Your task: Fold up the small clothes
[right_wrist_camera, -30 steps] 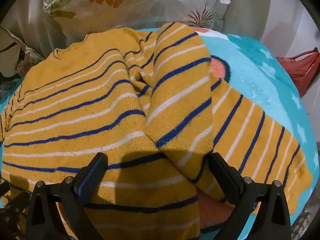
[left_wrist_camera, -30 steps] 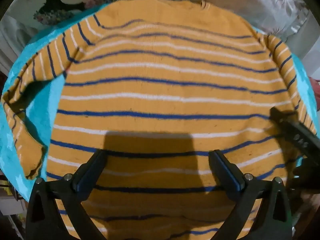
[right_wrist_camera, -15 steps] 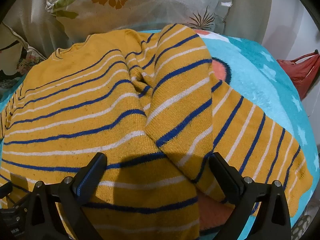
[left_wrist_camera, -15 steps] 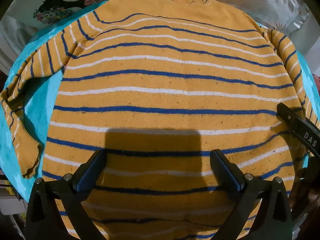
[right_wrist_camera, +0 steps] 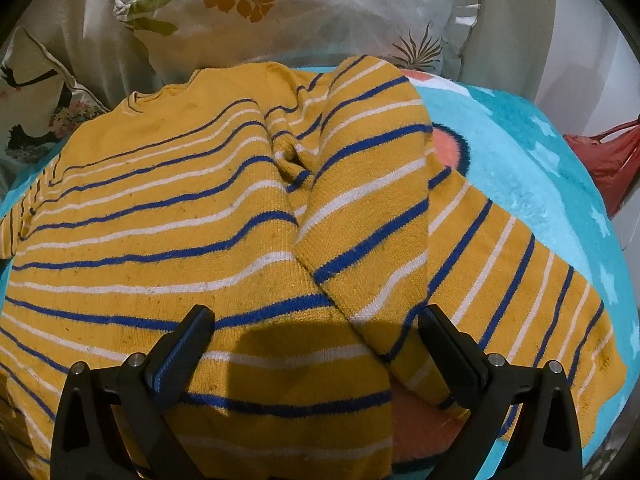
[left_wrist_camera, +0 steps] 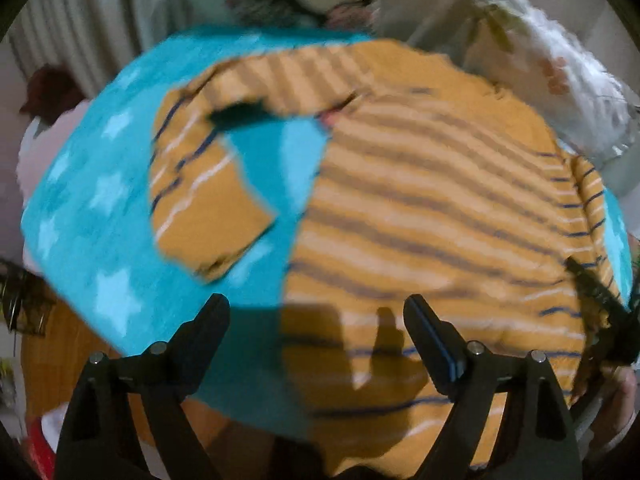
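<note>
On the bed's turquoise star-print blanket point(right_wrist_camera: 520, 152), the mustard knit sweater with blue and white stripes point(right_wrist_camera: 160, 240) lies spread flat. Right sleeve point(right_wrist_camera: 360, 200) folded in; left sleeve point(left_wrist_camera: 192, 184) unfolded. My left tool point(left_wrist_camera: 316, 320) is closing, empty; right tool point(right_wrist_camera: 316, 332) gapes, gripping nothing.

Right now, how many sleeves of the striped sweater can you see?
2. One sleeve lies bent on the turquoise blanket to the left of the sweater body in the left wrist view. The other sleeve is doubled over at the sweater's right edge in the right wrist view.
</note>
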Available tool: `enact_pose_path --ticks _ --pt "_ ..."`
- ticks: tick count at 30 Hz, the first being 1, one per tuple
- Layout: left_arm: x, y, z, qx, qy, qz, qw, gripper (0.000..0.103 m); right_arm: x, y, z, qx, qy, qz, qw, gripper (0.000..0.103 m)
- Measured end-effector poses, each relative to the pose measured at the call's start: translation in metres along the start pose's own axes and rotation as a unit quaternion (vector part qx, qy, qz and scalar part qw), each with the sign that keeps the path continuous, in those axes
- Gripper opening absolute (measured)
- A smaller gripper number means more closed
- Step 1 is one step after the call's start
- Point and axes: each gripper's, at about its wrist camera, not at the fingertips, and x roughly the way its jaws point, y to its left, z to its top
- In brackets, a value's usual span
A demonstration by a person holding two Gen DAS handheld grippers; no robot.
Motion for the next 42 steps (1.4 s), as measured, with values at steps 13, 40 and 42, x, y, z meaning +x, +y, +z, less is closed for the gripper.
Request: enact_pose_path --ticks 13,40,42 --pt "-0.014 0.028 -0.032 -0.042 0.018 -0.01 0.9989 0.009 -0.019 -0.026 0.002 0.041 0.006 0.058 0.997 0.094" --pt "-0.047 -0.064 -0.011 0.01 0.023 -0.082 0.9963 0.05 -0.103 -0.131 -0.108 0.111 0.076 0.145 0.98 0.005" --pt "-0.046 -0.069 -0.01 0.012 0.026 -0.085 0.996 0.05 -0.103 -0.165 -0.101 0.159 0.051 0.09 0.982 0.021"
